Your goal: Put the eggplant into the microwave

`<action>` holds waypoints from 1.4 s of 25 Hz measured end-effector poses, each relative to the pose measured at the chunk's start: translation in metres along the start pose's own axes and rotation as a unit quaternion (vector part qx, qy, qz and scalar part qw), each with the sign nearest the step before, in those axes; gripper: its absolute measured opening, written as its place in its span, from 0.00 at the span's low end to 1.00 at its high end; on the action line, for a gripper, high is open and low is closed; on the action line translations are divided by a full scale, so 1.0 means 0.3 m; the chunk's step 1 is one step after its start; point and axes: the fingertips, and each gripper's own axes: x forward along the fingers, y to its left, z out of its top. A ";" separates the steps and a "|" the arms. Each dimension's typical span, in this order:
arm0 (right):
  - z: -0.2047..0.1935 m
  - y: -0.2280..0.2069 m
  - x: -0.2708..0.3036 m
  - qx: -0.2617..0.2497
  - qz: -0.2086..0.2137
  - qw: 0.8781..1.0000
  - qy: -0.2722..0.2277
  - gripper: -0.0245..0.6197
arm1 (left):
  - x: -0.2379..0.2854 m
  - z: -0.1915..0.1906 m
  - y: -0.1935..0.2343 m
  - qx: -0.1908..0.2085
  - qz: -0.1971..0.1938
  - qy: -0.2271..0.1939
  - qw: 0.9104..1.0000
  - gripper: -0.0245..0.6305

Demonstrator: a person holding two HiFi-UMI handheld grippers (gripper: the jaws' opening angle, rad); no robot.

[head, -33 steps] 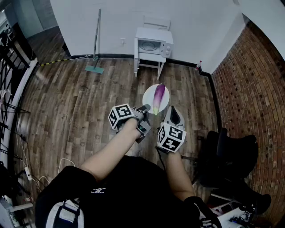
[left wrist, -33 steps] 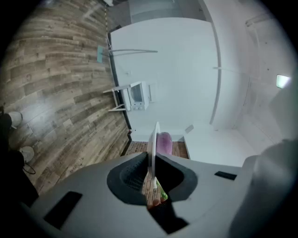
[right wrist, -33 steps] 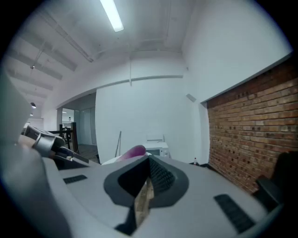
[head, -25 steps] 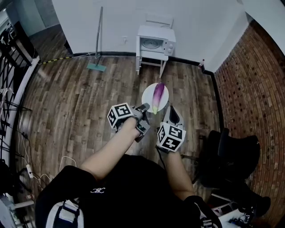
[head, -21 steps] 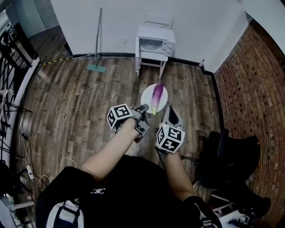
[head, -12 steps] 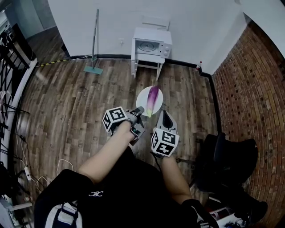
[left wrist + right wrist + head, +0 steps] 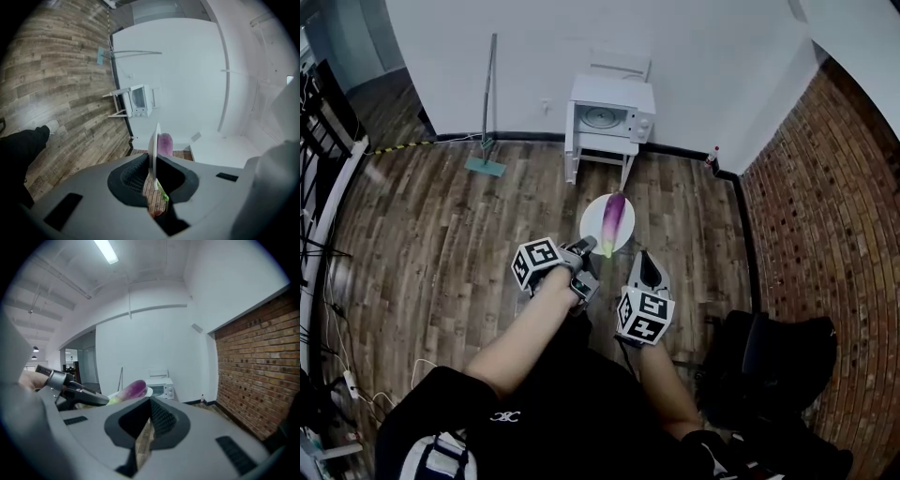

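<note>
Two hand-held grippers sat low in the head view, both near the load. The left hand-held gripper [image 7: 584, 250] was pinched on the near rim of a white plate [image 7: 625, 227], seen edge-on between its jaws in its own view. The eggplant [image 7: 611, 217] lay on that plate, just ahead of the jaws, with its long axis pointing away from the person, green stalk end nearest and purple end toward the microwave [image 7: 608, 117]. The right hand-held gripper [image 7: 645, 266], pressed together on nothing, hung just right of the stalk end. The microwave stood well beyond, on a white stand [image 7: 599, 144] against the wall, its door seemingly closed.
</note>
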 end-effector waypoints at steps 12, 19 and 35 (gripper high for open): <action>0.225 -0.099 0.549 0.002 -0.013 1.000 -0.004 0.05 | 0.456 0.332 -0.117 0.020 0.006 0.025 0.999 0.09; 0.319 -0.112 0.853 0.008 -0.018 1.000 -0.010 0.05 | 0.673 0.553 -0.180 0.027 0.004 0.022 0.999 0.09; 0.367 -0.194 1.339 0.006 0.017 1.000 0.016 0.05 | 1.019 0.825 -0.152 -0.001 0.030 -0.015 0.999 0.09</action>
